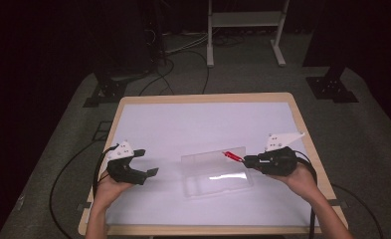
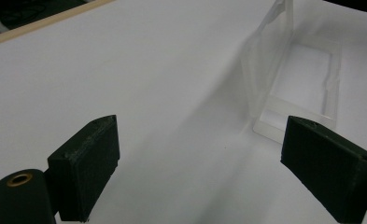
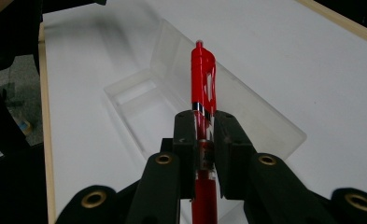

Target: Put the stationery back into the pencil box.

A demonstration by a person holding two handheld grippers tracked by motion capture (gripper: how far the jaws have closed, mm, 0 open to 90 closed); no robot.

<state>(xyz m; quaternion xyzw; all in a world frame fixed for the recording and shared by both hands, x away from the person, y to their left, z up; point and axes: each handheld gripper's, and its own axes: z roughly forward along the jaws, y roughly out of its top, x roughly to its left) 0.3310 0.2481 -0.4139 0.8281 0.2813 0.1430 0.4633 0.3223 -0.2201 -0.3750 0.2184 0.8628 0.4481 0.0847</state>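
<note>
Pen (image 3: 203,79) between right claw (image 3: 204,135) jaws, seemingly over case (image 3: 139,100)

Left claw (image 1: 142,162): held in the person's left hand (image 1: 108,185) at the near left, forearm entering from the bottom edge, jaws spread wide apart with nothing between them, pointing toward the right. Right claw (image 1: 248,160): held in the person's right hand (image 1: 298,180) at the near right, forearm entering from the lower right corner, pointing left toward the other claw and well apart from it. Its jaws are clamped together on a red pen (image 3: 203,79), which projects forward beyond the jaw tips.
</note>
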